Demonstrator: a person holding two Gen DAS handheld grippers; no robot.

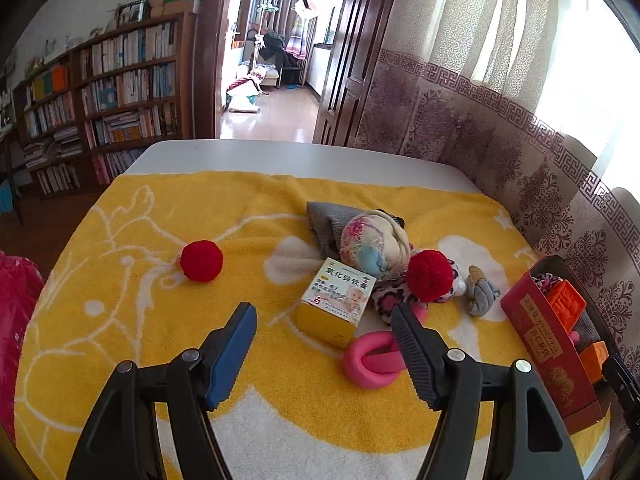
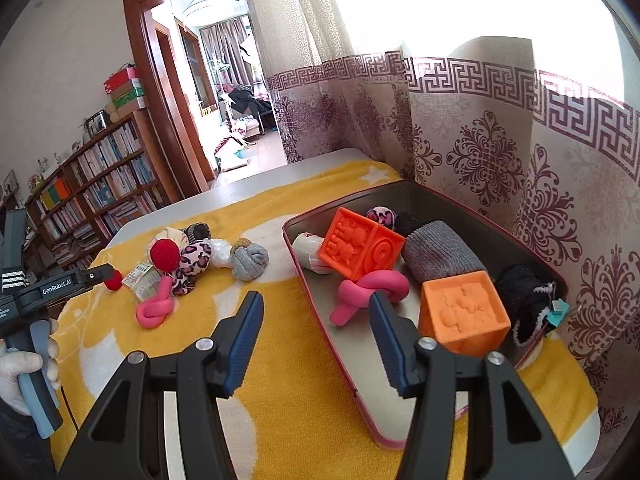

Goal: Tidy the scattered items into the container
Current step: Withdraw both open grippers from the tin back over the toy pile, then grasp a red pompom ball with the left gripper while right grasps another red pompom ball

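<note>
Two sets of tongs hovering over one tabletop, both gaping about halfway and gripping nothing.

Lying across the tabletop (image 1: 248,152): yellow blanket (image 1: 120,320), carrying every loose piece.

Standing at the blanket's right edge, just beside the curtain (image 2: 500,152): red tin container (image 2: 304,272), already holding a large orange block (image 2: 360,240), a smaller orange block (image 2: 460,312), a grey knit roll (image 2: 440,248), a black sock bundle (image 2: 524,296), a pink knotted toy (image 2: 372,288) and a white wrapped piece (image 2: 308,252).

Waiting outside, well apart from the container: pale floral ball (image 1: 372,244) leaning on a grey cloth (image 1: 324,220); yellow ointment box (image 1: 336,304); second pink knot (image 1: 372,360) just beside that box; leopard-print bundle (image 1: 392,296); two red pom-poms, one in the cluster (image 1: 430,274), one alone to the left (image 1: 201,261); small grey knotted sock (image 1: 482,292).

Heading down toward the cluster: left tongs (image 1: 324,326), aiming between box and pink knot. Idling over the container's near rim: right tongs (image 2: 316,316).

Step in hand, judging by this: picking the next loose item. Needing next: lowering around the box or knot, closing, then carrying right to the container.
</note>
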